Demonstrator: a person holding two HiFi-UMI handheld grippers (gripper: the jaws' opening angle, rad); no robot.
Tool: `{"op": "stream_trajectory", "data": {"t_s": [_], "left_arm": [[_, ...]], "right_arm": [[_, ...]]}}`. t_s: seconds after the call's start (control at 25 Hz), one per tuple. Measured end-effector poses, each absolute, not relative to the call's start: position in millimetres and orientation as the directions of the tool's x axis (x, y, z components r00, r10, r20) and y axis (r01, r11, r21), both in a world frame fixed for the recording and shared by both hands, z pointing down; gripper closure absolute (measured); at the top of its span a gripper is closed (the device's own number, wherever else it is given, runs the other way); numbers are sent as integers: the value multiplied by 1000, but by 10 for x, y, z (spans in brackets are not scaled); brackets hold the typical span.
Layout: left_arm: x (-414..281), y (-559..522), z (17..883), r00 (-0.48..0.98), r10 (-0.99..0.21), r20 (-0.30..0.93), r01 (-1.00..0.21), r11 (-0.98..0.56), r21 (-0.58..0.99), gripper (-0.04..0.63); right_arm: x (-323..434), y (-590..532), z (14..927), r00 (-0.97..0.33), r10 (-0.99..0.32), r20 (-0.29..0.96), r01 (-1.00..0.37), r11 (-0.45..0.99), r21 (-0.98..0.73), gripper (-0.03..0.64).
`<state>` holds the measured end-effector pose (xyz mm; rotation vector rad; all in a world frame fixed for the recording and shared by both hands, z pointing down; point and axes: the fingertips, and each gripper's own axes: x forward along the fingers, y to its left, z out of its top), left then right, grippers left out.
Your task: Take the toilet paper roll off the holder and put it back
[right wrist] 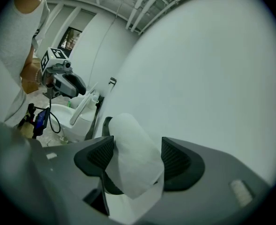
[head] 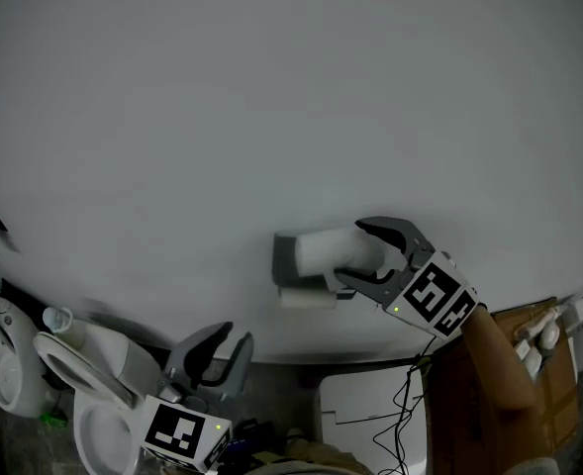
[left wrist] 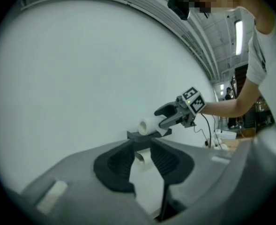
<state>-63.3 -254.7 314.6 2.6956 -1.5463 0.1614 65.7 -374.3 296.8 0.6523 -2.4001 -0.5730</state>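
The toilet paper roll [head: 316, 250] sits on its holder [head: 283, 255] between the spread jaws of the right gripper [head: 348, 252], either not yet lifted or already returned, while the left gripper [head: 234, 336] hangs spread and empty.

The toilet paper roll [head: 321, 250] is soft matt white paper, its holder [head: 285, 257] matt grey plastic, the wall [head: 271, 87] behind smooth and matt white, the right tongs [head: 350, 252] matt grey plastic with ribbed dark pads [right wrist: 177, 157], and the toilet [head: 83, 364] at the frame's lower left glossy white.
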Motion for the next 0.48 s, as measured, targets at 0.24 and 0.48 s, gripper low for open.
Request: {"op": "stream_trajectory", "data": {"t_s": [0.24,0.48], "left_arm": [[-581,-2599,3137,506,-856,104,-859,-511,-24,500],[-573,-2623,3152,506,-856,105,-860,-511,-18,500]], "right_arm": [[629,-3781,3074,-733,-478,485,-249,851,463,311],[618,-3808,3114,-745,-457,485,-246,865,437,313]]}}
